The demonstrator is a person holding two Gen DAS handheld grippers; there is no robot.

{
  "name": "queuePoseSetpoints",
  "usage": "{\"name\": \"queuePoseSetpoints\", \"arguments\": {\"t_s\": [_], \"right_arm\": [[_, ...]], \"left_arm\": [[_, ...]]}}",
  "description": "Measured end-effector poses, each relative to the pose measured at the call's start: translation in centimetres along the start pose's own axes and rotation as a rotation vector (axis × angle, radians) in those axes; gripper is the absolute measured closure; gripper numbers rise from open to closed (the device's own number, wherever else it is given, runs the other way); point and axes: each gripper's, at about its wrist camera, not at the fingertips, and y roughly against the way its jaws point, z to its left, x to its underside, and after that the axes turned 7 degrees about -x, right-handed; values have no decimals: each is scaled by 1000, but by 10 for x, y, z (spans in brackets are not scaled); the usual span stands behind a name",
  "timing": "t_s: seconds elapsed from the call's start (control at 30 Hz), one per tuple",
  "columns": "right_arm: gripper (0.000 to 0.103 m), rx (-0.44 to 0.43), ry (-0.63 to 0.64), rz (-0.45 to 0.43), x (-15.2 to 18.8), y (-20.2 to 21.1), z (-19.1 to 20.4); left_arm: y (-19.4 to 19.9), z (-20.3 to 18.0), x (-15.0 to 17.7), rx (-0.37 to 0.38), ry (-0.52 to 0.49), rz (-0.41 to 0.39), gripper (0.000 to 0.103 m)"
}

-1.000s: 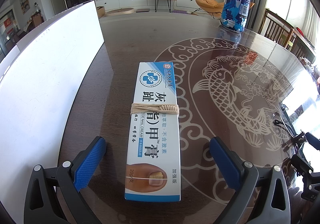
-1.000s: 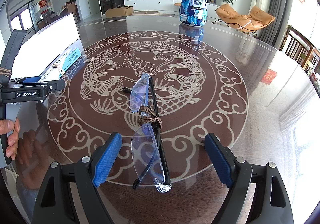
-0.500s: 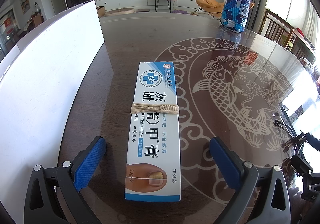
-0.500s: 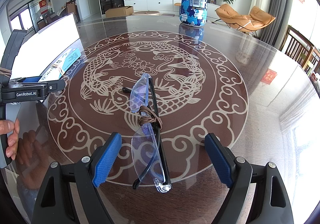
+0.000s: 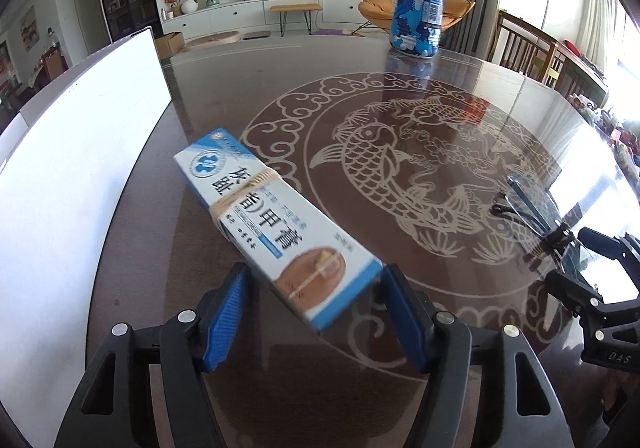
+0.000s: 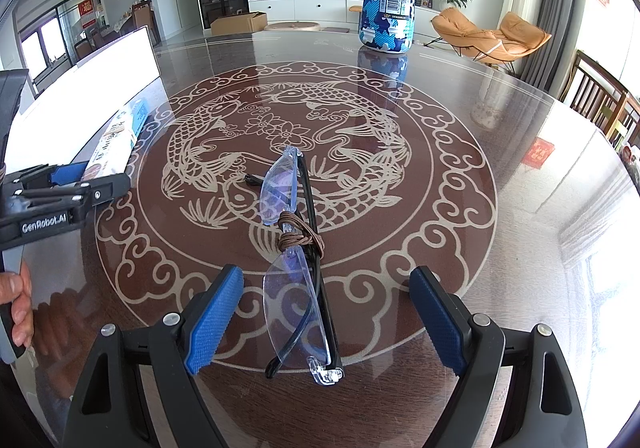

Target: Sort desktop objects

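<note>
The left gripper [image 5: 312,312] is closing on the cream box [image 5: 276,224], now slanted across the fish-patterned table [image 5: 440,348] where it earlier lay straight. The right gripper [image 6: 328,320] stands wide around the untouched glasses [image 6: 298,268]. No containers show contents.

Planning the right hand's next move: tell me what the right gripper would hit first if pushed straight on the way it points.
The folded glasses, lying on the table between the open right gripper fingers, with nothing nearer in that line. Depth is hard to judge here.
</note>
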Motion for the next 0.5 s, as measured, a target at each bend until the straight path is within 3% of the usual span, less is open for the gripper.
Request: {"name": "queuePoseSetpoints", "arguments": {"t_s": [0.13,0.27,0.37,0.5], "right_arm": [[17,0,0,0,0,0,0],[12,-24,6,5,0,-1,1],[9,-83,19,9,1,1,1],[9,-88,87,48,2,-2,5]], "left_arm": [[18,-23,20,39,-49,-7,37],[28,-24,30,32,-42,18,37],[27,-7,26,50,27,75,36],[18,28,5,101,213,138,36]]}}
